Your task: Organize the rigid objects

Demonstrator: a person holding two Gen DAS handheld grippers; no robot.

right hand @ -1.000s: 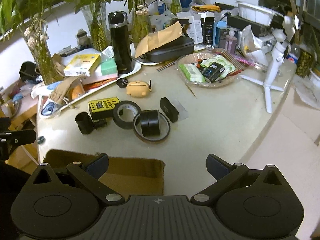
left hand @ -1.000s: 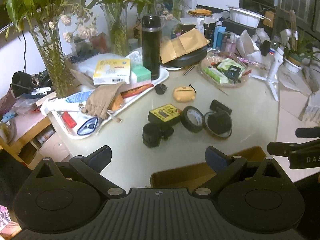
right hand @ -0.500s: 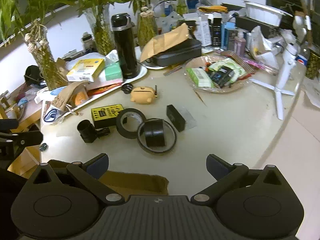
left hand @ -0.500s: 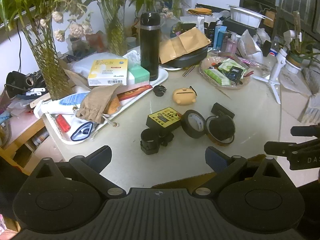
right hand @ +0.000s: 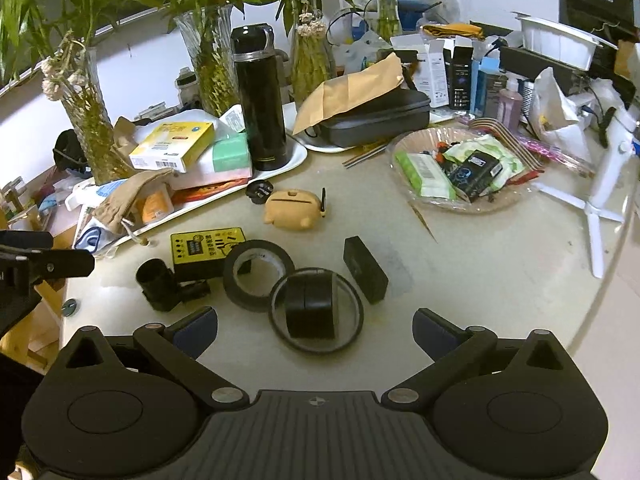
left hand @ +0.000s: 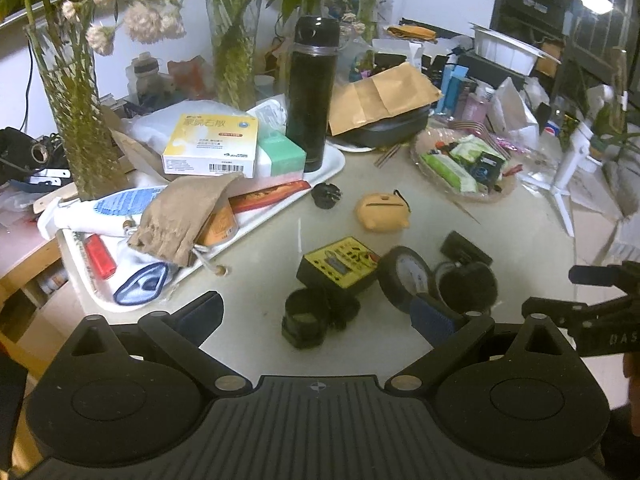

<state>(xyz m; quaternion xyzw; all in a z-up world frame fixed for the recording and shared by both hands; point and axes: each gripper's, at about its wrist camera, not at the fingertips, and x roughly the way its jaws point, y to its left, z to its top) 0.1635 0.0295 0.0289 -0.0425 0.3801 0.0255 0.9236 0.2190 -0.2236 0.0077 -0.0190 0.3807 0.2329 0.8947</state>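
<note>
black stuff mostly, scattered in a loose row across the pale round tabletop (right hand: 480, 280). from the right wrist view, going left to right: a black cylinder thing (right hand: 158, 286) with a small block touching its side, a yellow-faced tester box (right hand: 208, 248) just behind it, a roll of black tape (right hand: 258, 274) lying flat, then a thin clear ring (right hand: 316, 312) with a black cylinder (right hand: 310, 310) sitting inside it, and a flat black box (right hand: 365, 270) angled off to the right. the tape roll overlaps the edge of the clear ring. behind them is a yellow pig-shaped case (right hand: 294, 210) and a little black cap (right hand: 259, 192) right beside it.

right gripper (right hand: 314, 330) hangs over the near edge of the table with its fingers spread wide, nothing between them, roughly lined up with the ring and cylinder. left gripper (left hand: 316, 314) is also spread wide and empty, and in its own view the black cylinder thing (left hand: 306, 320) sits between the fingertips but farther out on the table, not touched. its right fingertip covers part of the tape roll (left hand: 404, 276).

farther back there's a white tray (right hand: 296, 158) piled with a yellow box, a green box and a tall black thermos (right hand: 260, 100) standing upright, plus a clear dish of snack packets (right hand: 460, 168) on the right. vases with green stalks line the back.
</note>
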